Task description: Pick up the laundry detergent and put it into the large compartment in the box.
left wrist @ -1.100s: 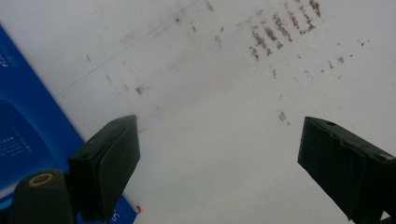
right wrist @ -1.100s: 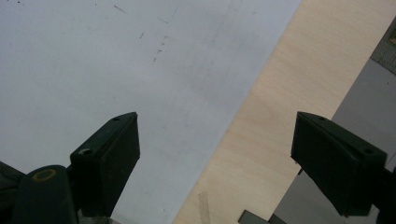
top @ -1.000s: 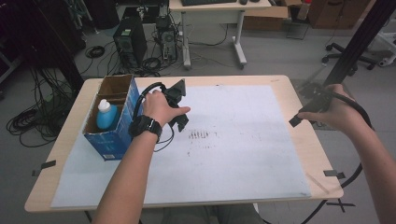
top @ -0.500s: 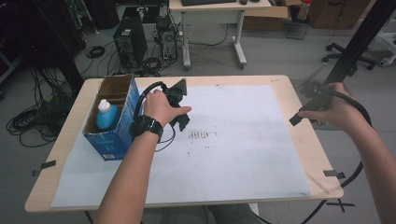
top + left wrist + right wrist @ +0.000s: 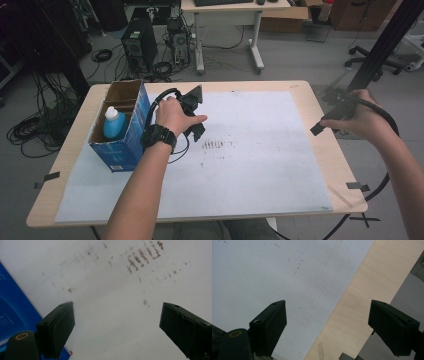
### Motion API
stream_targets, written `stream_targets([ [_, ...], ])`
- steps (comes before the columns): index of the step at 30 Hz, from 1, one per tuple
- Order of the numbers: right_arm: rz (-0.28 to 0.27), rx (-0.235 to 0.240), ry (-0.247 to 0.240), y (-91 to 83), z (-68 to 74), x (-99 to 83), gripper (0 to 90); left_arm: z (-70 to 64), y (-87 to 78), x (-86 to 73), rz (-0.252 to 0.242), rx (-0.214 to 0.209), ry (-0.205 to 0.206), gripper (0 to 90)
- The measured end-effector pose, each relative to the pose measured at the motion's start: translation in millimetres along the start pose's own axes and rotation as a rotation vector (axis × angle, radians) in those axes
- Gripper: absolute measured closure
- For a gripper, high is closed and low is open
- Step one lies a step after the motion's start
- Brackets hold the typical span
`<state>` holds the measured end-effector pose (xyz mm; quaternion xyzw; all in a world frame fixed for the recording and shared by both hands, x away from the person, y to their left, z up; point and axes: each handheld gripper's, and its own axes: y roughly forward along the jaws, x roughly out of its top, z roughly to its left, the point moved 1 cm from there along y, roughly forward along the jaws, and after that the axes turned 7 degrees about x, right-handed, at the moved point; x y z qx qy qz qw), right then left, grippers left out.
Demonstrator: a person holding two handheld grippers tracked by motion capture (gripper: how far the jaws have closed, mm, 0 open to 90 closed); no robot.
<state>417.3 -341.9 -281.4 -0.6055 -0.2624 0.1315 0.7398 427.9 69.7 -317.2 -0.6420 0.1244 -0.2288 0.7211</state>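
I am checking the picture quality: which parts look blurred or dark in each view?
High view: evenly lit, dim floor at the far left, right claw slightly smeared. Left gripper view: the white sheet with its brown marks is sharp, the left claw soft at its edges. Right gripper view: the wooden table edge is clear, without glare.

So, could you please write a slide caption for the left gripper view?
Open left tool hovering over smudged white paper, blue box alongside.
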Motion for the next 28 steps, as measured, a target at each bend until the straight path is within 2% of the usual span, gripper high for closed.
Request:
stream_targets([
  [28,0.002,0.009,0.0,0.8,0.7,-1.4,13.8,-5.3,3.0,-0.3,0.001,0.0,0.015,13.2],
])
